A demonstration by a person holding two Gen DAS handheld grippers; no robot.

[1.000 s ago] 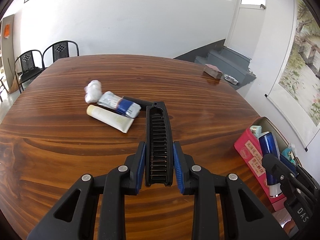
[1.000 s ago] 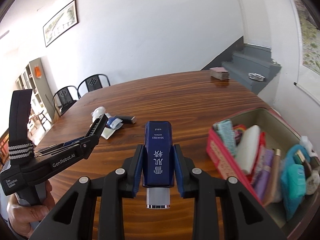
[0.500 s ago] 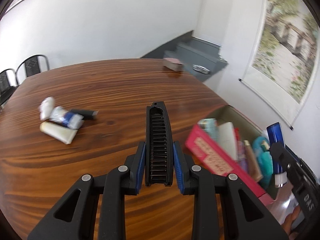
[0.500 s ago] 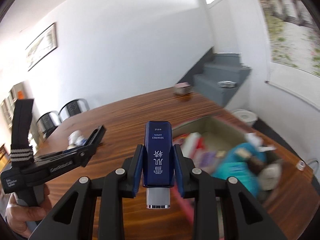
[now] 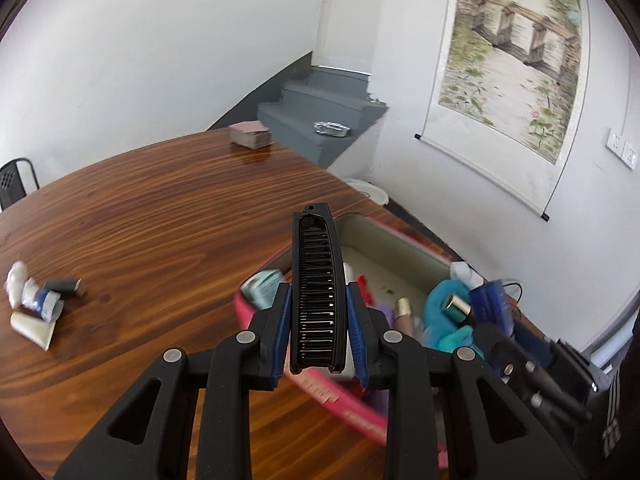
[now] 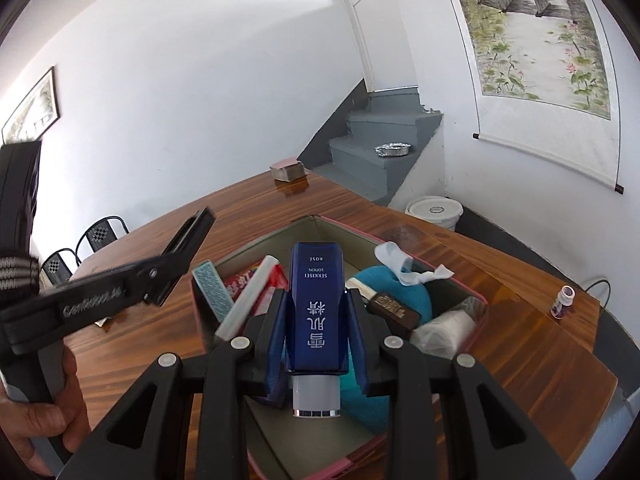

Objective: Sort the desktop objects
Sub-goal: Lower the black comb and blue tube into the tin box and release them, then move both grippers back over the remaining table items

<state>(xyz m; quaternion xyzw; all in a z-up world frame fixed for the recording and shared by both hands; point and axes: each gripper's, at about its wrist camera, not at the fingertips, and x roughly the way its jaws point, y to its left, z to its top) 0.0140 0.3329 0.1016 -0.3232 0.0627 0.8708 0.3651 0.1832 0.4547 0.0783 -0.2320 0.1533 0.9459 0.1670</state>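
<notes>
Table [image 5: 160, 216]: wooden, dark grain; carries everything listed below.
Box [image 6: 332, 222]: pink-rimmed, open-topped, part filled with mixed toiletries; in the right wrist view it sits directly beneath the right gripper, running from 9 o'clock to 3 o'clock.
Left gripper [image 5: 319, 322]: clamped on the black comb [image 5: 317, 280], which stands lengthwise between the blue pads; its tip points to 12 o'clock over the box's near rim.
Right gripper [image 6: 316, 334]: clamped on the blue lotion bottle [image 6: 316, 312], silver cap toward the camera, held above the box interior.
Tubes [image 5: 34, 308]: small cluster lying on the table at 9 o'clock in the left wrist view, well apart from the box.
Small bottle [image 6: 563, 301]: upright on the table at 3 o'clock, right wrist view.
</notes>
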